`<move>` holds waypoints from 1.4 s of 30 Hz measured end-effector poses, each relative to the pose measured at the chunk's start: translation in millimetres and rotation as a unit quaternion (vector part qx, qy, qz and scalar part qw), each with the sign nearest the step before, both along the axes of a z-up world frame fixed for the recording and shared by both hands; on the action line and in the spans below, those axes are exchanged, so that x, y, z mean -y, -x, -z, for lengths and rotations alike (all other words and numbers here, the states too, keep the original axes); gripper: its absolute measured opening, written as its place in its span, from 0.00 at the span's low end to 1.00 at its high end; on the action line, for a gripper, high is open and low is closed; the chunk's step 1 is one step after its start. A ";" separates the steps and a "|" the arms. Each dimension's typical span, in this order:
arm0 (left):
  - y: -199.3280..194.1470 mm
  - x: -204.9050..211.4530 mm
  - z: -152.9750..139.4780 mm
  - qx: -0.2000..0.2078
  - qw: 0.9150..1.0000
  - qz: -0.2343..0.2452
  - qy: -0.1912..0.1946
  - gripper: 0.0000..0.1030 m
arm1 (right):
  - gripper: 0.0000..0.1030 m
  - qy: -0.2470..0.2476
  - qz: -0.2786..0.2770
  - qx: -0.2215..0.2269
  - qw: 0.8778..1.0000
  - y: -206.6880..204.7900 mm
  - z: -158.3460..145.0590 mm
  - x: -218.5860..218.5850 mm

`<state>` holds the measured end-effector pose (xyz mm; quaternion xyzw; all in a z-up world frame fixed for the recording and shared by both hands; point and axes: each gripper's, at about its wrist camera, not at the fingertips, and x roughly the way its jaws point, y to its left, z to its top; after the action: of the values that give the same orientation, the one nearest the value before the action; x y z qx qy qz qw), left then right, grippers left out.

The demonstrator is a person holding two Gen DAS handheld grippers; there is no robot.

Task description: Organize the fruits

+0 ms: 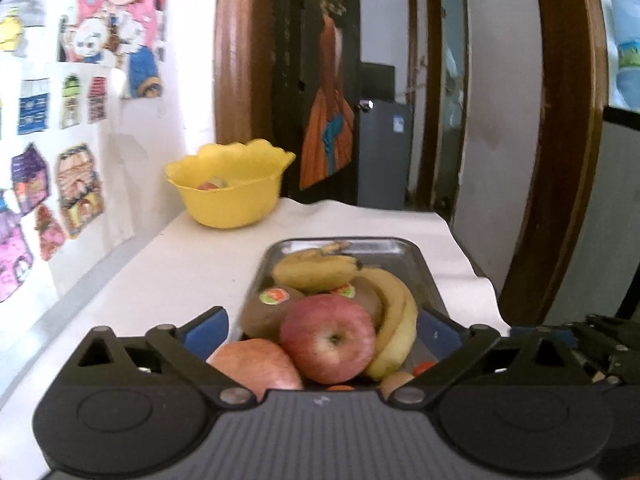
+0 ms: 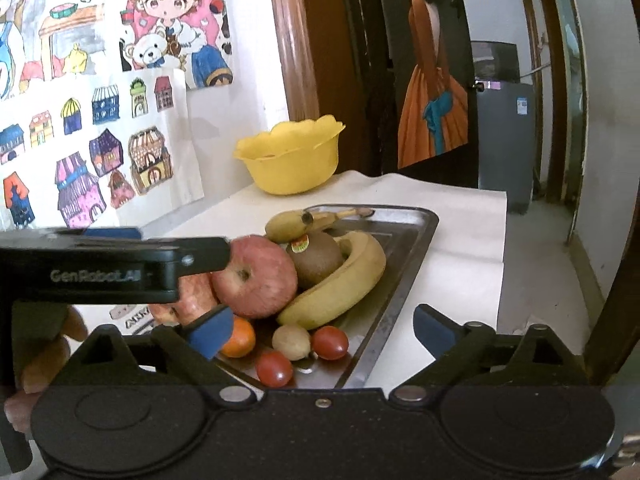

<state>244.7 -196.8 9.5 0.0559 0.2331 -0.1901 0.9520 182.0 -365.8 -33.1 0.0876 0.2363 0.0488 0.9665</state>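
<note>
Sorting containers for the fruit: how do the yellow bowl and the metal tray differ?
The yellow bowl is deep plastic with a scalloped rim; the metal tray is shallow, rectangular and shiny. The bowl stands at the table's far end by the wall, the tray nearer the cameras. The tray is piled with fruit; the bowl shows only a little inside. Both rest on the white-covered table.

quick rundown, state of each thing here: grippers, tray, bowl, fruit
left hand-held gripper: open, holding nothing
right hand-held gripper: open, holding nothing
metal tray: flat on the white table, heaped with fruit
yellow bowl: upright behind the tray, some fruit inside
red apple: resting on the heap
kiwi: stickered, leaning against the banana
banana: unpeeled, curved around the kiwi
cherry tomatoes: loose at the tray's near end
</note>
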 end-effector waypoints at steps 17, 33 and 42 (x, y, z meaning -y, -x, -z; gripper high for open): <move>12.9 -74.7 24.5 0.025 0.995 -0.078 0.050 1.00 | 0.99 -0.037 -0.006 0.034 0.999 3.1 9.3 -10.3; 64.8 -99.5 3.4 0.037 0.992 -0.107 0.047 1.00 | 0.99 0.035 0.019 0.061 0.997 70.4 -28.8 -56.9; 121.6 -121.7 -7.6 0.039 0.992 -0.114 0.046 1.00 | 0.99 0.038 0.028 0.066 0.997 123.1 -34.0 -79.4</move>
<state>123.2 -75.2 17.1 -0.0078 0.1919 -0.0890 0.9773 58.9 -286.4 0.9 0.0536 0.1713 0.0184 0.9836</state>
